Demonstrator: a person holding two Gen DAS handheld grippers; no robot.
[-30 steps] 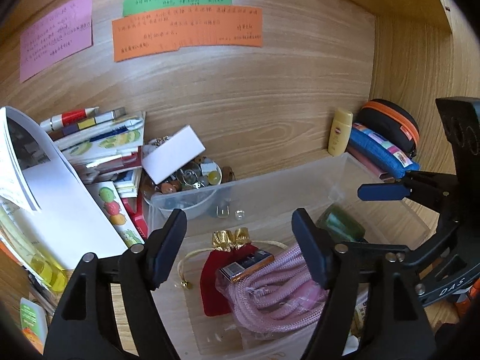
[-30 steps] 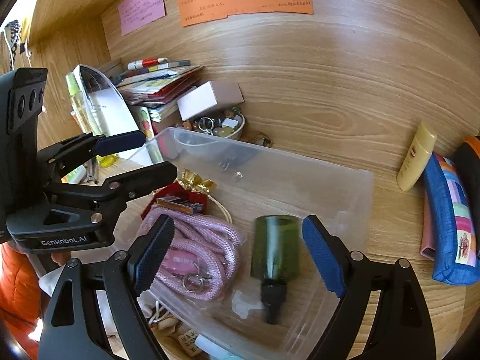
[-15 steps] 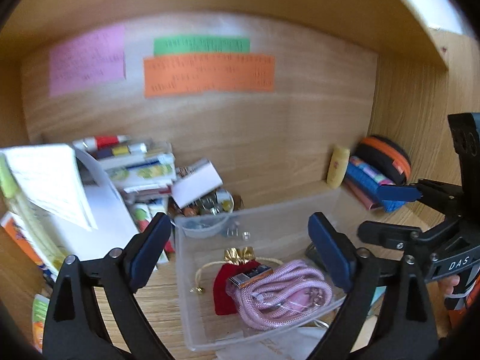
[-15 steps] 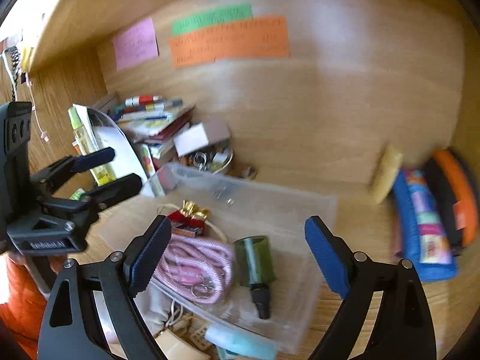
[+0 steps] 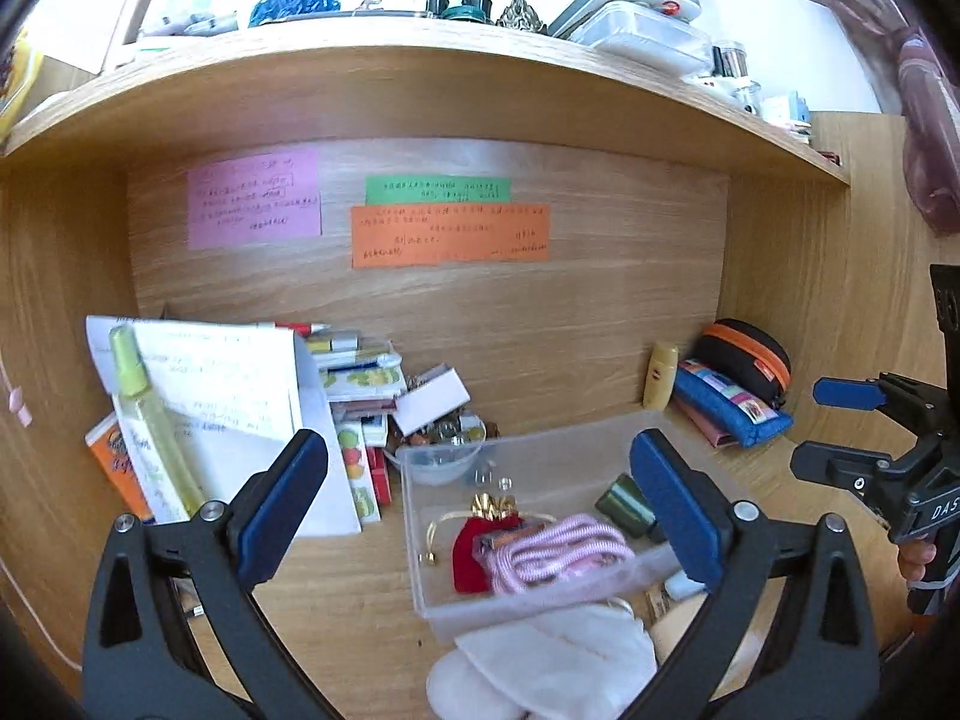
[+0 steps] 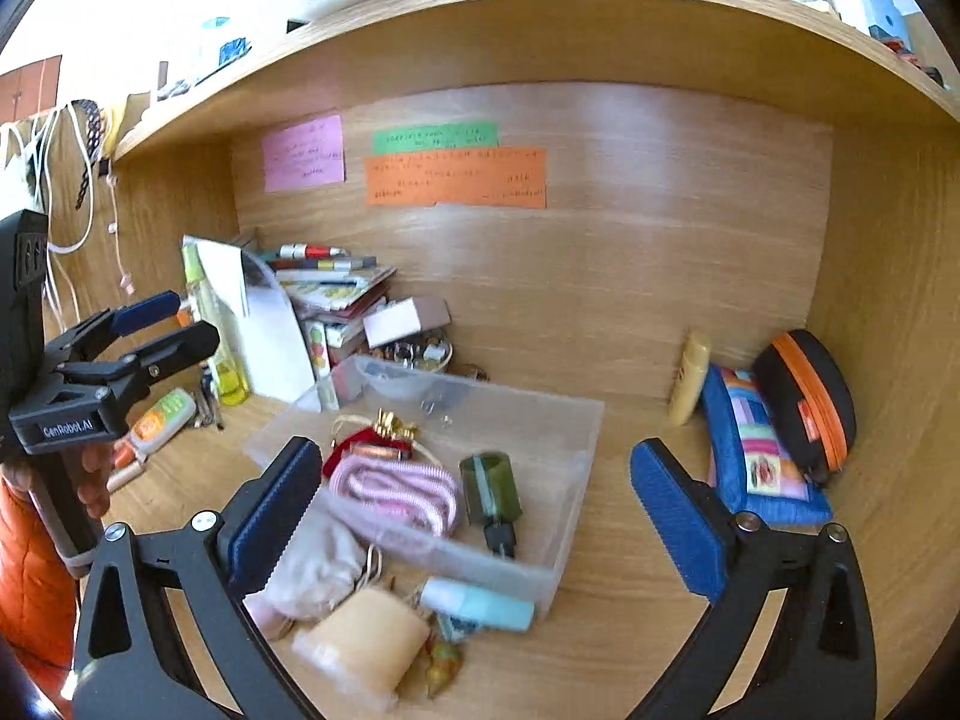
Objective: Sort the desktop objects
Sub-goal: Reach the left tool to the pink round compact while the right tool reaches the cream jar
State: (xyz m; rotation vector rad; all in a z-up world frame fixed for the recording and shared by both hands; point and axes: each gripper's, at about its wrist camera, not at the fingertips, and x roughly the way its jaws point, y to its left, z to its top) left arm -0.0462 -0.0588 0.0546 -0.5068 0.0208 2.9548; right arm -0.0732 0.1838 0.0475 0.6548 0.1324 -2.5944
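A clear plastic box (image 5: 420, 540) (image 6: 576, 438) stands on the wooden desk. In it lie a pink cord (image 5: 558, 546) (image 6: 396, 489), a red pouch with a gold bow (image 5: 474, 552) and a dark green bottle (image 5: 624, 504) (image 6: 489, 489). My left gripper (image 5: 474, 498) (image 6: 174, 324) hovers back from the box on its left. Its jaws are opening, with nothing between them. My right gripper (image 6: 474, 480) (image 5: 831, 429) hangs on the box's right side. Its jaws are also opening and hold nothing.
A white cloth pouch (image 5: 558, 654), a cream block (image 6: 366, 642) and a light blue tube (image 6: 480, 603) lie before the box. Books and papers (image 5: 240, 384) with a spray bottle (image 5: 150, 420) fill the left. A yellow bottle (image 5: 660, 375) and a blue pencil case (image 5: 732, 408) sit right.
Both grippers have drawn back and up from over the box, and their jaws have spread wider. The shelf above the desk has come into view.
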